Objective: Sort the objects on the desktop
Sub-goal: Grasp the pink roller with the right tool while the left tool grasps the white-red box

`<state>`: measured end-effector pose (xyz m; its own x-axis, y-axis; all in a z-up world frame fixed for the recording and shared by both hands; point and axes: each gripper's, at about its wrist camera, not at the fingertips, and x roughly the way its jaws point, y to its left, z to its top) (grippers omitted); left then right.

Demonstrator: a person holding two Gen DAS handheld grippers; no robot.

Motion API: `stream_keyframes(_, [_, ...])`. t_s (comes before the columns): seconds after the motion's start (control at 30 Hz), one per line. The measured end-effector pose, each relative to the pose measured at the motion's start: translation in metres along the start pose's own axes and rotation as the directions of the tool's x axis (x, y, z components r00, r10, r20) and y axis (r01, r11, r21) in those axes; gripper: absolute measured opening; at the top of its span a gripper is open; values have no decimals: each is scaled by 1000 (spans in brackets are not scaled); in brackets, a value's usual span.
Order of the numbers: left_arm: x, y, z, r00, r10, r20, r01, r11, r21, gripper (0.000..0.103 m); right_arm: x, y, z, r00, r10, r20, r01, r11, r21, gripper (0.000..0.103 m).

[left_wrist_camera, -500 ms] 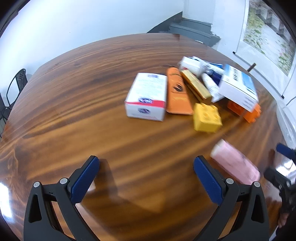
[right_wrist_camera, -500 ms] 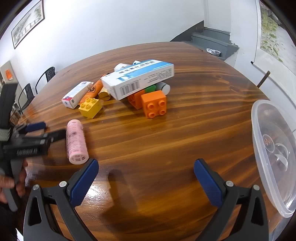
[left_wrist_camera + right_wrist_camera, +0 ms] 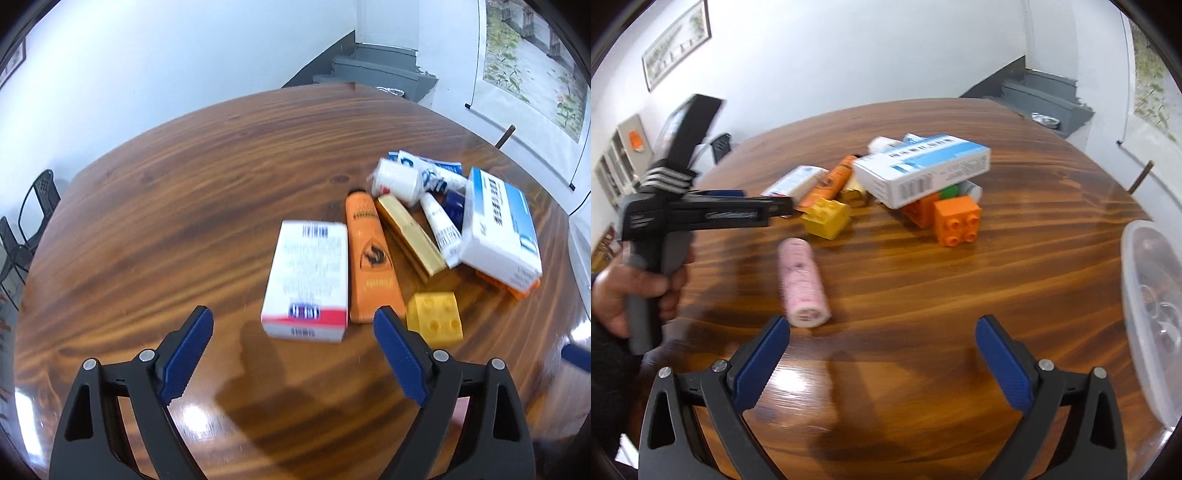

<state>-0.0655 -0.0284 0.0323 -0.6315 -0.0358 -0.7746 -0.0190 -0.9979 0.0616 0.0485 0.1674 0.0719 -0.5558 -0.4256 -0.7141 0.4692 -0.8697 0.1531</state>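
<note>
Left gripper (image 3: 293,325) spread wide and empty, white box (image 3: 308,280) with barcode just ahead between its tips, print too blurred to read, orange tube (image 3: 371,258) beside it, right gripper (image 3: 882,332) also wide, nothing held, pink roll (image 3: 802,282) on the counter (image 3: 960,295) just beyond its left tip, blue-and-white box (image 3: 923,170) farther ahead, clear tub (image 3: 1145,314) off right.

A hanging scroll painting (image 3: 532,70) covers the white wall right of the grey stairs (image 3: 373,70). Black chairs (image 3: 35,206) stand far left of the stairs, beyond the wooden surface (image 3: 184,221). A framed picture (image 3: 677,42) hangs high on the wall, well left of those stairs.
</note>
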Motion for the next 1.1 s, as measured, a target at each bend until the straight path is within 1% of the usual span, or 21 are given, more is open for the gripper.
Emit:
stream_keyframes(0.03, [2,0,3,1000,-1,1,1,1000,-4,90,0,0,1,1000,22,0,-22,1000,7,97])
stream_keyframes(0.07, [4,1,7,1000,-3,0,3,1000,-11,88,1,2,2,999,41,-3,-41,999,13,93])
stream_keyframes(0.13, [10,4,11,1000,-13,-7,12,1000,-27,74,3,7,6,998,57,-9,-57,998,11,88])
stream_keyframes(0.17, [12,7,13,1000,-20,-12,20,999,-41,72,3,10,7,998,60,-10,-60,998,7,83])
stream_keyframes(0.2, [15,9,14,999,-38,-19,37,998,-55,68,4,12,9,998,65,-10,-65,998,2,80])
stream_keyframes(0.23, [17,10,15,998,-51,-25,50,997,-63,61,6,15,12,997,71,-11,-71,997,-4,80])
stream_keyframes(0.27, [19,10,14,998,-59,-31,57,996,-64,58,7,17,13,997,76,-12,-77,997,-8,78])
stream_keyframes(0.3, [21,9,14,997,-65,-34,63,997,-54,52,9,20,15,997,82,-11,-82,997,-15,77])
stream_keyframes(0.33, [22,8,14,997,-65,-35,64,997,-43,50,11,23,17,996,85,-10,-85,996,-22,76])
stream_keyframes(0.43, [20,4,12,999,-48,-15,48,999,-7,50,14,32,20,995,100,-8,-101,994,-31,75])
stream_keyframes(0.63, [23,7,13,999,-52,-13,52,998,-23,50,38,43,29,996,83,-29,-85,995,-54,72])
stream_keyframes(0.73, [24,4,14,999,-44,-13,43,999,-18,50,44,47,29,996,85,-41,-87,995,-58,67])
stream_keyframes(0.87, [26,2,13,999,-40,-5,40,999,-14,50,51,50,31,995,80,-64,-84,994,-62,58])
stream_keyframes(0.9, [27,3,12,999,-38,-3,38,999,-11,50,53,50,31,995,76,-72,-80,995,-62,52])
stream_keyframes(1.03, [26,2,9,999,-33,0,33,999,-17,49,52,49,30,996,50,-78,-56,996,-69,40])
stream_keyframes(1.07, [26,3,9,999,-33,1,33,999,-22,49,52,49,29,996,46,-79,-52,996,-71,34])
stream_keyframes(1.1, [25,3,8,999,-39,1,39,999,-27,49,51,49,29,996,44,-79,-50,996,-71,32])
